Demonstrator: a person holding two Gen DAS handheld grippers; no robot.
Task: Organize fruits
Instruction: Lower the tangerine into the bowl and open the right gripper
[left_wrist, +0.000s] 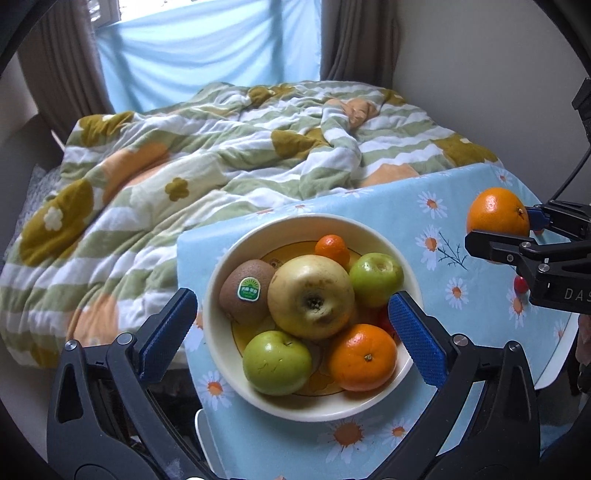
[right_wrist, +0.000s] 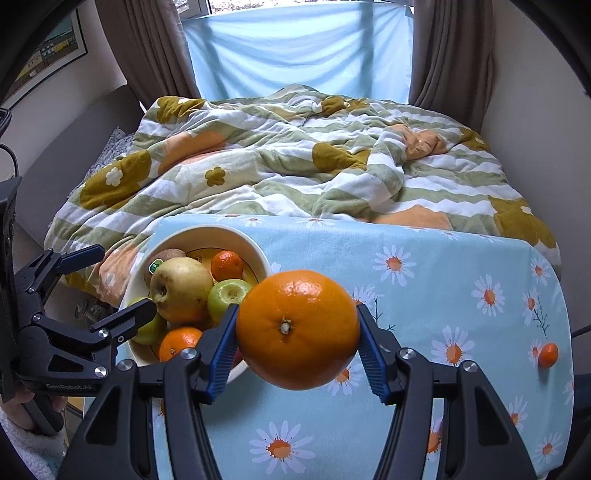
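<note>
Gripping orange (right_wrist: 297, 328), right claw (right_wrist: 297, 332); left claw (right_wrist: 122, 286) reads "GenRobot.AI".

Home bedroom: rumpled quilt (right_wrist: 295, 162), curtains (right_wrist: 450, 55)

My left gripper (left_wrist: 291, 334): black frame, blue ribbed pads (left_wrist: 419, 338), silver screws, "GenRobot.AI" lettering. My right gripper (right_wrist: 297, 349): same build. White fuzzy sleeve (right_wrist: 22, 443), black cable.
</note>
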